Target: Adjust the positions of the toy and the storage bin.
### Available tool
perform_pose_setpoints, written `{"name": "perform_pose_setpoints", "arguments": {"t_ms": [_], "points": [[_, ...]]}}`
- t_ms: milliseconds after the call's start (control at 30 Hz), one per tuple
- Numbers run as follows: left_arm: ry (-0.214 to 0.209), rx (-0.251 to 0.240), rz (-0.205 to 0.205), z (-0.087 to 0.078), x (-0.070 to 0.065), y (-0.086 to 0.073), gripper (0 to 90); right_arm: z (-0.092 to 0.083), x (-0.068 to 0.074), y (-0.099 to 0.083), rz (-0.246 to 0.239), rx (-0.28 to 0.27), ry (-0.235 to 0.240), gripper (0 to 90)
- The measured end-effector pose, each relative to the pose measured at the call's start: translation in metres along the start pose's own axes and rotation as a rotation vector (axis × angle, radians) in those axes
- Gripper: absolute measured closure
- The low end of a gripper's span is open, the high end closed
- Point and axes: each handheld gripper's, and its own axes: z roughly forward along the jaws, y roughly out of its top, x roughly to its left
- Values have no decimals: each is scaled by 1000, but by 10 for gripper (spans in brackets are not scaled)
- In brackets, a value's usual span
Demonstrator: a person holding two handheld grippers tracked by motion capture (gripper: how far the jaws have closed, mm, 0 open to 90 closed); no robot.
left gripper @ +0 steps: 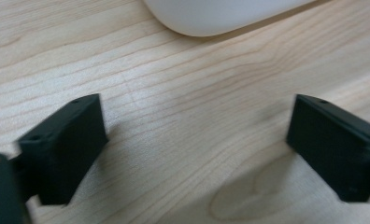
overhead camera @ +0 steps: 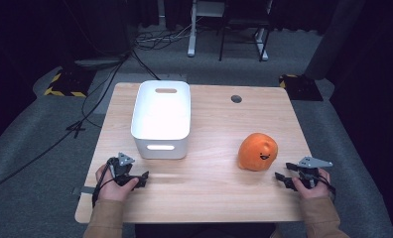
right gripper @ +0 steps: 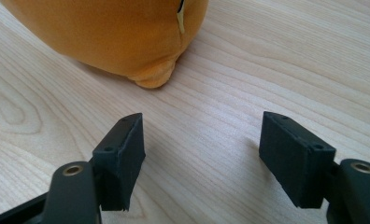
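Orange plush toy (overhead camera: pixel 257 151) with a small black smiling face sits on the right half of the wooden table (overhead camera: pixel 209 178), well apart from the white plastic bin (overhead camera: pixel 161 119) on the left half. In the right gripper view the plush (right gripper: pixel 113 32) lies just ahead of your jaws and off to their left, its rounded underside and a small stubby foot resting on the wood, a pale seam tag on its side; nothing touches it. Your right gripper (overhead camera: pixel 287 178) rests low at the near right edge of the table, just beside the plush and short of it, jaws pointing toward it. Those jaws stand wide apart with bare wood grain between them, so this gripper (right gripper: pixel 202 158) is open and holding nothing. Your left gripper (overhead camera: pixel 139 179) sits at the near left edge, close in front of the bin's near wall with its cut-out handle. In the left gripper view its jaws are spread wide over bare table, and this gripper (left gripper: pixel 195 144) is open and empty too; the rounded lower corner of the bin (left gripper: pixel 220 16) shows at the top, near but not touched. Both your hands, left (overhead camera: pixel 114 186) and right (overhead camera: pixel 311 186), rest at table level, tan sleeves at the bottom edge. A round grommet hole (overhead camera: pixel 236 98) marks the far side of the tabletop.
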Motion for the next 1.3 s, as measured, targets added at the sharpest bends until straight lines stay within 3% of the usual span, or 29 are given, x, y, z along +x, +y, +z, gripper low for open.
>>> {"name": "perform_pose_setpoints", "arguments": {"t_ms": [33, 100, 367, 667, 967, 1300], "points": [[-11, 5, 10, -2, 1, 0, 98, 0, 0, 0, 0, 0, 0, 317], [-33, 15, 18, -8, 4, 2, 208, 0, 0, 0, 1, 0, 0, 317], [-39, -49, 2, -32, 8, 12, 213, 0, 0, 0, 0, 0, 0, 317], [-62, -112, -35, -46, 6, 22, 202, 0, 0, 0, 0, 0, -1, 316], [-54, -206, -5, -62, 3, 40, 198, 0, 0, 0, -3, 0, -2, 316], [-80, -296, -37, -82, 3, 58, 248, 0, 0, 0, -3, -1, -3, 316]]}}
